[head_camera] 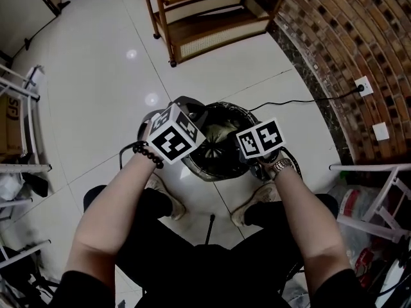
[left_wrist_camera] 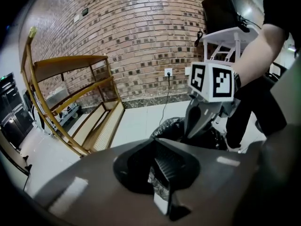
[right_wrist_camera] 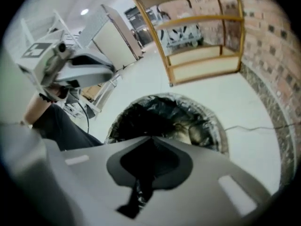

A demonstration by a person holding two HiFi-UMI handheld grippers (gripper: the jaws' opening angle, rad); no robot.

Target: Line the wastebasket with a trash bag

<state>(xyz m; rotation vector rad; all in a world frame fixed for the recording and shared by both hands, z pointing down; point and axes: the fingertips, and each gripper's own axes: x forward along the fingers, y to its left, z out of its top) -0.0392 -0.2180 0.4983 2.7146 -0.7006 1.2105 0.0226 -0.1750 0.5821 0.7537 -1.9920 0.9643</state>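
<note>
**A:** In the head view, the round dark wastebasket point(head_camera: 209, 171) stands at centre on the glossy white tile floor point(head_camera: 96, 95). The shiny black plastic trash bag point(head_camera: 225, 117) is already inside it. The left gripper point(head_camera: 192, 115) is at its 9 o'clock edge and the right gripper point(head_camera: 252, 145) at 3 o'clock.

**B:** So an uneven pull could skid or tip it on that floor.

**A:** Likely. In the left gripper view, the jaws are clamped on a crinkled strip of the bag's film at 6 o'clock.

**B:** That film looks thin. A hard tug may tear it, or it may slip free.

**A:** The right gripper view shows the same: jaws pinched on a black strip, with the lined basket at 12 o'clock.

**B:** If either pinch fails, the hem probably drops inside instead of folding over the edge.
</note>
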